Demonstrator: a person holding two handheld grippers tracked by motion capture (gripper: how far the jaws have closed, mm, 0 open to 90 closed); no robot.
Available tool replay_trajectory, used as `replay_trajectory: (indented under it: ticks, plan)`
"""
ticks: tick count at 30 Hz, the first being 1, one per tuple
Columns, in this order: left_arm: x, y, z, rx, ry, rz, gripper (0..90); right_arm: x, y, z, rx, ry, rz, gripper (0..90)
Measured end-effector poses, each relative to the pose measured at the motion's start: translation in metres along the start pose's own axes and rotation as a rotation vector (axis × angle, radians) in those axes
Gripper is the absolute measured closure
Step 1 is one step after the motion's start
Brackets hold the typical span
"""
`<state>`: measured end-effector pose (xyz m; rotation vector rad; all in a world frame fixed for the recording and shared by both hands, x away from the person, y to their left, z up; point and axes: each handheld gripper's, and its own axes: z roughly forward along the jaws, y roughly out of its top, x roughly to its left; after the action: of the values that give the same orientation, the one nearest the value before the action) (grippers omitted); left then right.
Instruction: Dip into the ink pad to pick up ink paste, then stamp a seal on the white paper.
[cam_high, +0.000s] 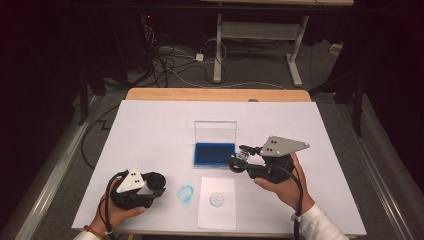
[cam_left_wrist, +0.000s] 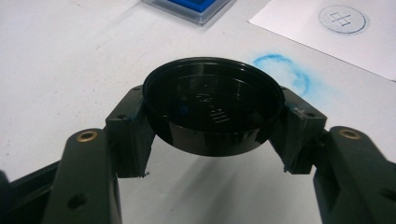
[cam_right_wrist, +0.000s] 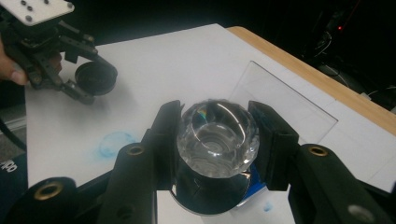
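My left gripper (cam_high: 155, 183) rests low at the table's front left, shut on a round black cap (cam_left_wrist: 212, 105) whose hollow side faces up. Right of the middle, my right gripper (cam_high: 239, 161) hovers by the ink pad's front right corner. It is shut on a stamp with a clear faceted knob (cam_right_wrist: 217, 137) and a dark round base below it. The blue ink pad (cam_high: 214, 154) lies in an open clear case with its lid (cam_high: 215, 131) standing up behind. A white paper slip (cam_high: 216, 210) in front carries a round blue stamp print (cam_high: 216, 199).
A smudged blue ring (cam_high: 185, 194) marks the white table cover (cam_high: 150, 125) between the left gripper and the slip. The wooden table edge (cam_high: 215, 94) runs along the far side. Cables and desk legs stand on the floor beyond.
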<state>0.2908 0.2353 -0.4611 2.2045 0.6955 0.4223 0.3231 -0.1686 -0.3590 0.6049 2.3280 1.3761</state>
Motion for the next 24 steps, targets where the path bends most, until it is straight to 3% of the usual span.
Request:
replay_trajectory:
  ticks: [5,24]
  plan:
    - [0.006,-0.002,-0.003,-0.005,0.008,-0.018,36.5,0.003,-0.002,-0.003,0.005,0.007,-0.003,57.5]
    - [0.014,0.002,0.001,-0.001,0.023,-0.014,36.5,0.008,-0.006,-0.002,0.015,0.018,-0.012,57.5]
